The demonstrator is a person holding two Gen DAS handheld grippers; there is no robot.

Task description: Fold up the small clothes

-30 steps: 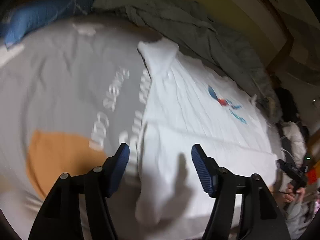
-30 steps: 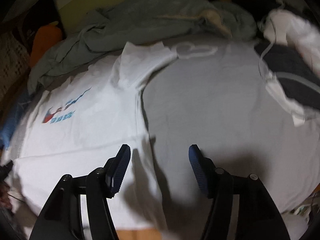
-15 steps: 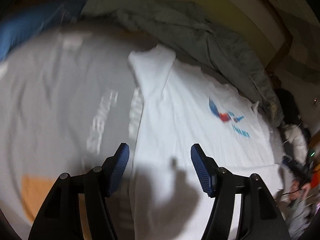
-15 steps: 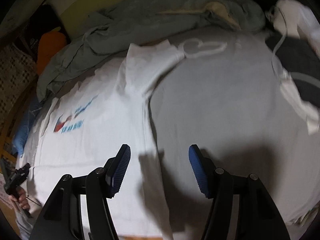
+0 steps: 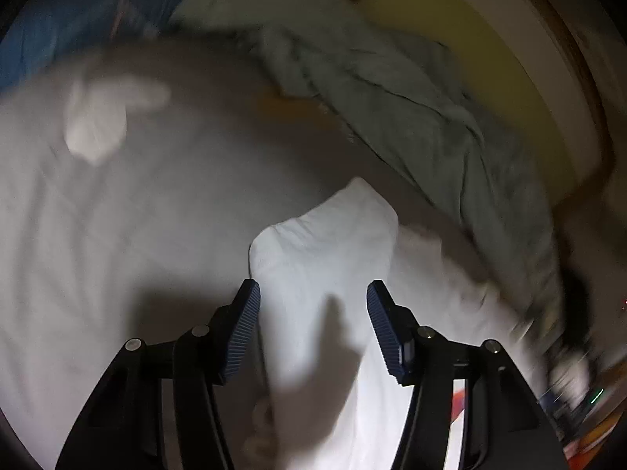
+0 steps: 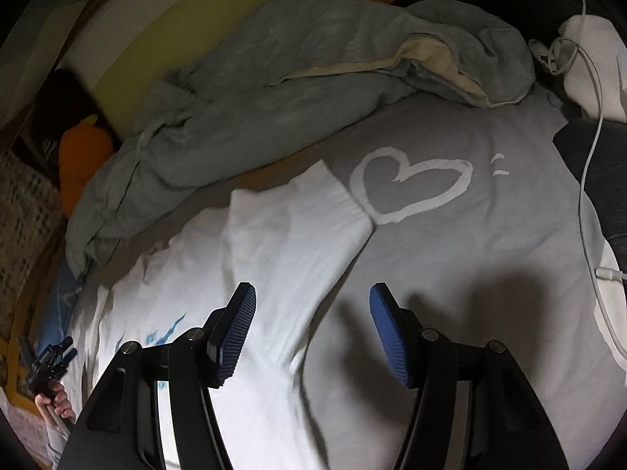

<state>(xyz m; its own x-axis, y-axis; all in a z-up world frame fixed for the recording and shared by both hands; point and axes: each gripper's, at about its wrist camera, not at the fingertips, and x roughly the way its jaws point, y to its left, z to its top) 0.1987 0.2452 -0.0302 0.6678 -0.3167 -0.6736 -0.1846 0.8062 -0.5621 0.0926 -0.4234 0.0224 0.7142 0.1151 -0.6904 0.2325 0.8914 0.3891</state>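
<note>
A white T-shirt (image 6: 274, 258) with a blue and red print lies flat on a grey bed sheet (image 6: 470, 254). Its right sleeve (image 6: 313, 203) points toward a white heart drawn on the sheet. In the left wrist view the other sleeve (image 5: 325, 243) lies just ahead of my left gripper (image 5: 311, 305), which is open and empty with the sleeve between its fingers' line. My right gripper (image 6: 311, 309) is open and empty, hovering over the shirt's side edge below the right sleeve. The left gripper also shows far off in the right wrist view (image 6: 51, 360).
A crumpled grey-green duvet (image 6: 294, 78) lies along the far side of the bed by a yellow wall. A white charging cable (image 6: 588, 156) and dark and white clothes sit at the right. A blue pillow (image 5: 78, 15) is at the far left.
Both grippers have moved forward toward the shirt's sleeves. The left one now has the left sleeve right in front of its fingers. Both stay open.
</note>
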